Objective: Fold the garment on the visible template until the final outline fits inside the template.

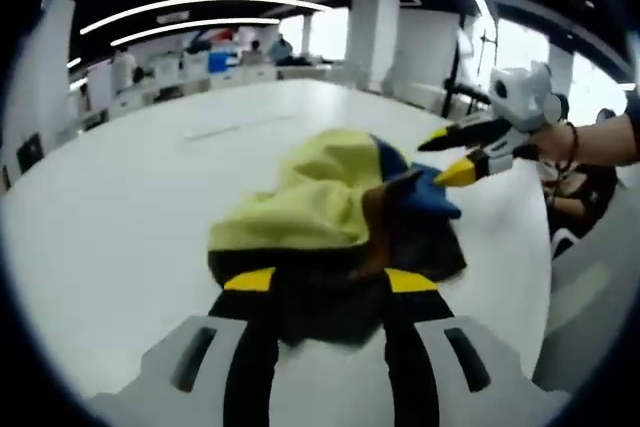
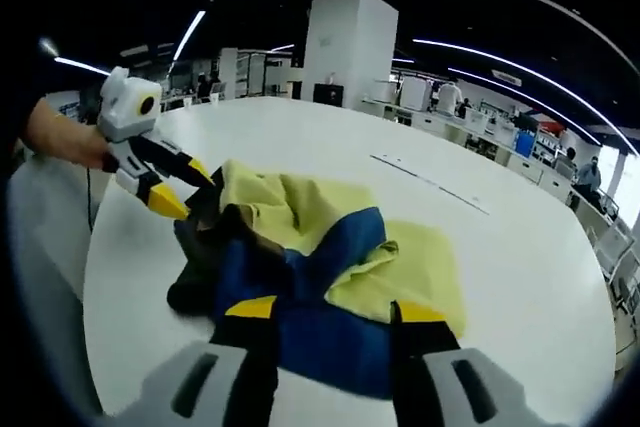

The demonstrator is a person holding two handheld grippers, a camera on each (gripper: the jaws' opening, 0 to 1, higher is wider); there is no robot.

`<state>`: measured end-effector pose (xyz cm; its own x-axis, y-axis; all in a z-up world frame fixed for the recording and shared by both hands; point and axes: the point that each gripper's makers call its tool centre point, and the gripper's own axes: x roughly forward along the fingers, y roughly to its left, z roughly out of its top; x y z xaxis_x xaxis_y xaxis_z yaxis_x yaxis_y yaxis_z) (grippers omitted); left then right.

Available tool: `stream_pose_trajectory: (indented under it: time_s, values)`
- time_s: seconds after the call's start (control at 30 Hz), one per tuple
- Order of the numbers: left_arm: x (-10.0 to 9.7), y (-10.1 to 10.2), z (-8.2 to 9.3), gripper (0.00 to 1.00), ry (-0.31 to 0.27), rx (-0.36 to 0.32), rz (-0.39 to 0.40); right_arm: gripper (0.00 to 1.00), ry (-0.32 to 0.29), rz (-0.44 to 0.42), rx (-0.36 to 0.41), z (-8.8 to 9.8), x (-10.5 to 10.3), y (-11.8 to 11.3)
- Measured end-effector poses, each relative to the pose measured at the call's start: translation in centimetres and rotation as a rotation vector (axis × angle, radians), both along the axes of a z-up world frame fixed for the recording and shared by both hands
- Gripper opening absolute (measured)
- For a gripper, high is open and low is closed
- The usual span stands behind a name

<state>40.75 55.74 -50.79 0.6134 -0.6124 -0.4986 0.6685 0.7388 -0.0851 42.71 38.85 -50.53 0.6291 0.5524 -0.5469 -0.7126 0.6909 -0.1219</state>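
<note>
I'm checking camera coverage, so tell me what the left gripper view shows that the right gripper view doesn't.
Left gripper view: the right gripper, open beside the garment's blue edge, and a seated person beyond the table edge.

Right gripper view: the left gripper, its fingers open at the dark fabric, and a faint line on the table.

Both: the crumpled yellow, blue and dark garment on the white table.

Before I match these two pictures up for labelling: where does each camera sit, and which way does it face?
Left gripper view: rides on the left gripper, looking along its jaws over the crumpled garment on the white table; the right gripper and a hand enter from the right.
Right gripper view: rides on the right gripper, facing the garment from the opposite side; the left gripper enters from the left.
Shared: garment, table, both grippers.
</note>
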Motion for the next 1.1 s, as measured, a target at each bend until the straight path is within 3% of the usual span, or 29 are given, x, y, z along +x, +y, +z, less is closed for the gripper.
stream_pose_trajectory:
  time_s: [0.6,0.8,0.9,1.1]
  values:
    - [0.2,-1.2,-2.1,0.22,0.011,0.04,-0.045,0.17,-0.006,0.064,-0.046,-1.8,0.9,1.6]
    - [0.3,-1.2,-2.0,0.19,0.008,0.026,-0.047,0.05,-0.009,0.051,-0.027,-1.9,1.1,2.1]
    - [0.2,-1.2,-1.9,0.1,0.01,0.015,-0.05,0.01,-0.015,0.033,-0.02,-1.8,1.2,2.0]
    - [0.2,-1.1,-1.7,0.04,0.001,0.014,-0.052,0.0,-0.001,-0.006,0.031,-1.3,1.2,1.6]
